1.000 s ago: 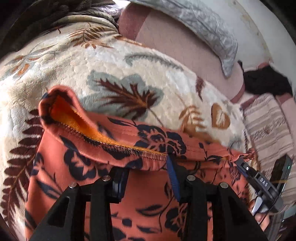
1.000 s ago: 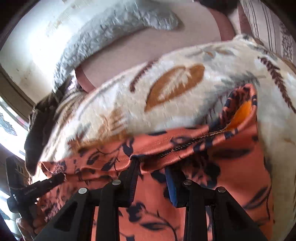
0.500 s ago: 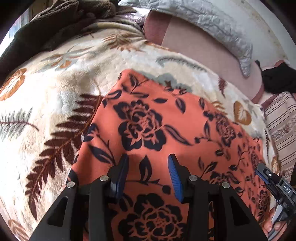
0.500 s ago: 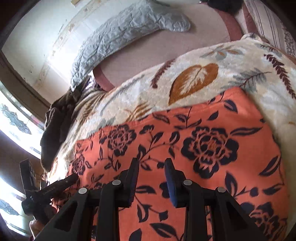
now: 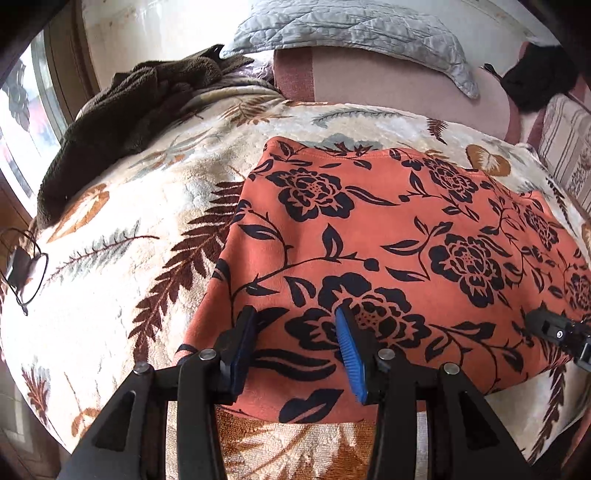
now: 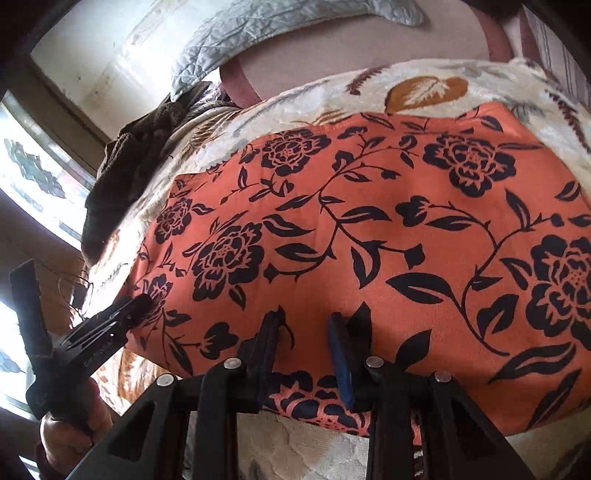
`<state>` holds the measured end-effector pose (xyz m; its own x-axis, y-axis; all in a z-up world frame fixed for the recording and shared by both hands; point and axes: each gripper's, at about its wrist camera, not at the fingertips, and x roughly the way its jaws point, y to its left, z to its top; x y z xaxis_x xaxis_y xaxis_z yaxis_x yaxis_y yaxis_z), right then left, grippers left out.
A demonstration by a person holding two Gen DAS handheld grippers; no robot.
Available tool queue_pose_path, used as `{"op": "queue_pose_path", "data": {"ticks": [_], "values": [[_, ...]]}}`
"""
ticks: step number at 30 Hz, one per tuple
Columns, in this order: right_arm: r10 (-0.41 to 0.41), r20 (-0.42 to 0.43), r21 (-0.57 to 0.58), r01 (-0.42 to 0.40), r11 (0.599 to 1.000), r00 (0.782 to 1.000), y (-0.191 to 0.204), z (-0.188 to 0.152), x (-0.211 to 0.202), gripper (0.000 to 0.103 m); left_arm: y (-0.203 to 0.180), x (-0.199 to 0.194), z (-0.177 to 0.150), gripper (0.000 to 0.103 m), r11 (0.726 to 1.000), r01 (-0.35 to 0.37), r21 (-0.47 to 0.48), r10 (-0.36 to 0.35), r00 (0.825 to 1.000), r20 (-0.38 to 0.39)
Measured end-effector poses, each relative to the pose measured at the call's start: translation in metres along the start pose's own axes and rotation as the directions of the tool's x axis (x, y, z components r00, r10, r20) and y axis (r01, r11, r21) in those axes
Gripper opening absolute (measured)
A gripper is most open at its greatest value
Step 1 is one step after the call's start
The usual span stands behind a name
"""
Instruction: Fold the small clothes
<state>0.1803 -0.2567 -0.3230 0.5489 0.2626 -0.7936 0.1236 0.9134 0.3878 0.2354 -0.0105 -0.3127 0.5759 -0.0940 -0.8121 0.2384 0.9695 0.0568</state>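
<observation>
An orange garment with black flowers (image 5: 388,240) lies flat on a cream blanket with a leaf pattern (image 5: 129,258). My left gripper (image 5: 294,315) hovers open over the garment's near left part, nothing between its blue pads. My right gripper (image 6: 304,318) is open over the garment (image 6: 369,229) close to its near edge, also with nothing in it. Each wrist view shows the other gripper: the right gripper (image 5: 554,332) at the garment's right side, and the left gripper (image 6: 122,317), held by a hand, at its left corner.
A brown fleece cloth (image 5: 122,122) lies bunched at the back left by a window. A grey quilted pillow (image 5: 351,29) rests on a pink sheet (image 5: 388,85) behind the blanket. A black item (image 5: 535,85) and striped fabric (image 5: 565,147) sit far right. Spectacles (image 5: 26,266) lie at the blanket's left edge.
A second ago the garment's hem stood raised at both grippers' jaws. Now it lies spread flat, and both grippers have drawn back toward its near edge with nothing in them.
</observation>
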Motion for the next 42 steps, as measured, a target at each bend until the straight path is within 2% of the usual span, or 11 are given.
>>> {"op": "queue_pose_path", "data": {"ticks": [5,9,12,17,20,22,23,26,34,37,42], "values": [[0.044,0.04,0.039,-0.046,0.998,0.998,-0.004,-0.007,-0.017,0.032,0.003,0.001,-0.004,0.051,1.0,-0.001,0.024,0.001,1.0,0.027],[-0.001,-0.014,0.001,0.001,1.0,1.0,0.0,-0.009,-0.001,0.033,0.004,0.005,-0.003,0.057,1.0,0.007,0.011,-0.007,1.0,0.024],[-0.008,-0.021,0.006,0.008,1.0,1.0,0.002,-0.006,0.0,0.033,0.003,0.007,-0.003,0.061,1.0,0.003,0.011,-0.003,1.0,0.023],[0.068,0.043,0.015,-0.068,0.998,0.997,0.013,0.006,-0.005,0.034,0.01,0.012,-0.001,0.071,1.0,0.012,-0.023,-0.012,1.0,0.008],[0.08,0.038,-0.019,-0.08,0.997,0.996,0.028,0.01,0.008,0.034,0.011,0.014,-0.001,0.073,1.0,0.015,-0.026,-0.015,1.0,0.008],[0.042,-0.024,-0.032,-0.043,0.999,0.999,0.034,0.007,0.03,0.036,0.01,0.015,-0.002,0.073,1.0,0.012,-0.022,-0.012,1.0,0.009],[0.026,-0.021,-0.047,-0.027,0.999,0.999,0.036,0.005,0.035,0.036,0.01,0.015,-0.002,0.074,1.0,0.012,-0.021,-0.012,1.0,0.009],[0.017,-0.01,-0.076,-0.017,0.997,1.0,0.039,0.006,0.034,0.037,0.011,0.016,-0.001,0.076,1.0,0.013,-0.025,-0.013,1.0,0.009],[0.057,-0.011,-0.064,-0.058,0.996,0.998,0.03,0.004,0.022,0.037,0.01,0.017,-0.001,0.077,1.0,0.004,-0.02,-0.003,1.0,0.013],[0.041,0.052,-0.039,-0.039,0.999,0.998,0.018,0.003,-0.002,0.036,0.009,0.017,-0.002,0.078,1.0,0.0,-0.018,0.0,1.0,0.016],[-0.101,0.201,0.011,0.101,0.995,0.974,-0.014,0.007,-0.047,0.036,0.01,0.016,-0.003,0.078,1.0,0.0,-0.02,0.0,1.0,0.02]]}}
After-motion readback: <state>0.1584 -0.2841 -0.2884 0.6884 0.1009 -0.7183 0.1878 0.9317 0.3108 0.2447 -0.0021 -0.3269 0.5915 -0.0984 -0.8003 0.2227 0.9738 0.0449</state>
